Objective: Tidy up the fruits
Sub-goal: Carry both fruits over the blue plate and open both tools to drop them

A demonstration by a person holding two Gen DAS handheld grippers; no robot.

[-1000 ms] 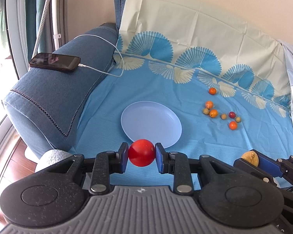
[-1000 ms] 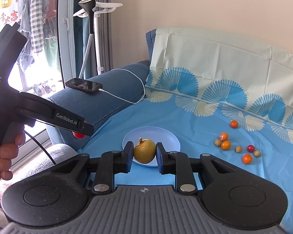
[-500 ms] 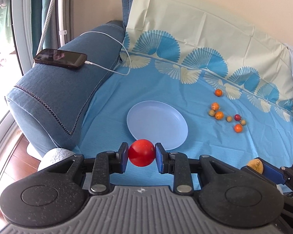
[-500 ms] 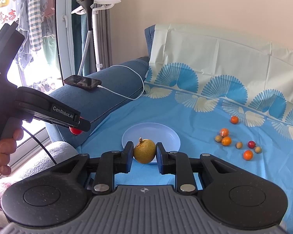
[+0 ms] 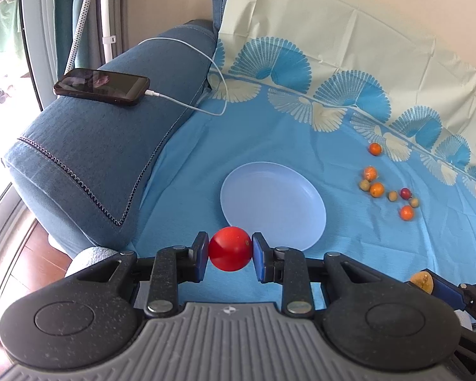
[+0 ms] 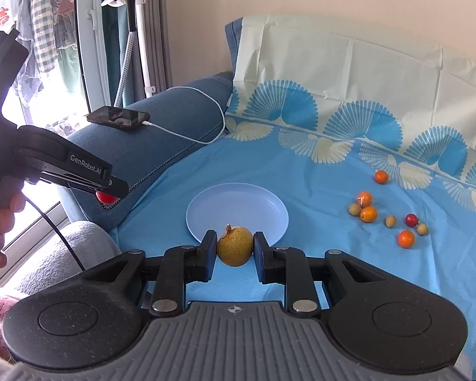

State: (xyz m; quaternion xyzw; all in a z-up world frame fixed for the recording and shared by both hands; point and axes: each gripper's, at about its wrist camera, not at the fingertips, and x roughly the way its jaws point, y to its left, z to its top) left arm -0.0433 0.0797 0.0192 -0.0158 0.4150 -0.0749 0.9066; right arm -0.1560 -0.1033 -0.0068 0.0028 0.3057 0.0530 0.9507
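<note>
- We see a sofa draped with a light blue cloth (image 5: 269, 146) printed with blue and cream fan shapes; the cloth runs across the seat and up the backrest.
- On the left stands the sofa's dark blue fabric armrest (image 5: 104, 146), with a line of zigzag stitching near its end.
- On the cloth-covered seat lies a round, shallow, pale blue plastic plate (image 5: 273, 200) with nothing in it, just beyond both pairs of fingers.
- Our left gripper (image 5: 230, 249) is closed on a glossy round red tomato (image 5: 230, 248); both blue pads press its sides, and in the left wrist view it sits in front of the plate's near rim.
- In the right wrist view this left gripper (image 6: 109, 194) shows at the left, borne by a hand (image 6: 0, 222), with the red tomato (image 6: 105, 197) only partly visible under its black body.
- Our right gripper (image 6: 234, 247) is closed on a round, rough-skinned yellow-brown fruit with a short stem (image 6: 234, 246), pads pressed on both sides, also in front of the plate's near rim (image 6: 238, 190).
- A black smartphone (image 5: 101, 85) lies flat on top of the armrest, with a white charging cable (image 5: 200, 63) plugged into it that loops over the armrest onto the cloth.
- To the right of the plate, well apart from it, a loose scatter of small fruits (image 5: 377, 189) lies on the cloth: four orange ones, four small tan ones and one dark red one (image 5: 405, 193).
- One orange fruit (image 5: 375, 148) lies apart from the rest, nearer the backrest.
</note>
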